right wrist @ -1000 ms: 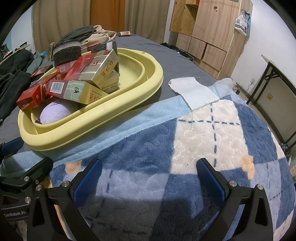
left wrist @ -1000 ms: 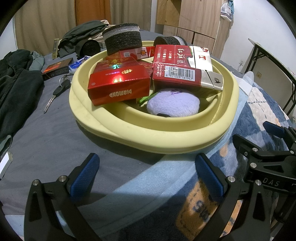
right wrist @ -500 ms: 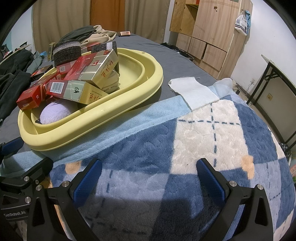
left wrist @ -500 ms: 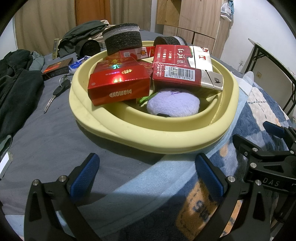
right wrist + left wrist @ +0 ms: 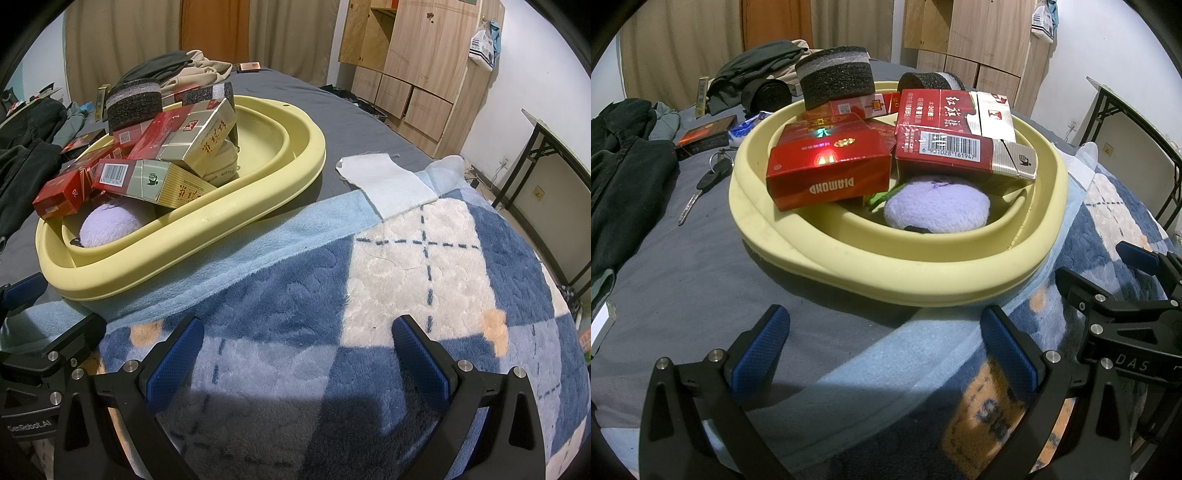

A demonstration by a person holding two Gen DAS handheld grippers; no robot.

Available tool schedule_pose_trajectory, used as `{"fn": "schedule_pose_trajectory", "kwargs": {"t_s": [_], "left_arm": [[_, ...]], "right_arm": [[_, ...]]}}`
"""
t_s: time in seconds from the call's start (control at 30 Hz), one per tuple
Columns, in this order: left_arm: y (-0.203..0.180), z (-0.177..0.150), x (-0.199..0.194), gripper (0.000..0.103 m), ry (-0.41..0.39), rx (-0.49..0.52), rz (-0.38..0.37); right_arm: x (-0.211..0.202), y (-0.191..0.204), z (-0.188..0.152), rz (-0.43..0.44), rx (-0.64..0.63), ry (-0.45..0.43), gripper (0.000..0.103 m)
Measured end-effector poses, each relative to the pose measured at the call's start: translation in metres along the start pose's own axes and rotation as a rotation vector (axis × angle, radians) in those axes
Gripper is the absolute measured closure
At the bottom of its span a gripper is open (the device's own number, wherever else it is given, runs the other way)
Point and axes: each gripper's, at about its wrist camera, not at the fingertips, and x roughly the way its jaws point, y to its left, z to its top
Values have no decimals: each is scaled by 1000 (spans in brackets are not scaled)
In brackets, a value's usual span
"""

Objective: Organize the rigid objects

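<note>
A pale yellow basin (image 5: 923,280) (image 5: 207,229) rests on the bed, heaped with several red cigarette cartons. A DIAMOND carton (image 5: 827,166) and a barcoded carton (image 5: 964,147) (image 5: 133,181) lie on top, with a lilac plush ball (image 5: 938,206) (image 5: 110,225) below them and a black foam roll (image 5: 834,77) (image 5: 135,103) at the back. My left gripper (image 5: 882,343) hovers open just in front of the basin's near rim, holding nothing. My right gripper (image 5: 295,350) is open and empty over the checked blanket (image 5: 424,277), right of the basin.
Left of the basin lie a car key (image 5: 709,181), a dark box (image 5: 705,134) and dark clothes (image 5: 624,166). A white cloth (image 5: 388,181) sits on the grey sheet beyond the blanket. Wooden cabinets (image 5: 413,55) and a black-framed table (image 5: 550,162) stand at the right.
</note>
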Motion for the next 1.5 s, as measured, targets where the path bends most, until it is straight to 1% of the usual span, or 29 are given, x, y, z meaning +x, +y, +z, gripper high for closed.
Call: {"fn": "schedule_pose_trajectory", "kwargs": {"t_s": [1.5], "left_arm": [[0,-1,0,0,0,0,0]], "right_arm": [[0,-1,0,0,0,0,0]]}}
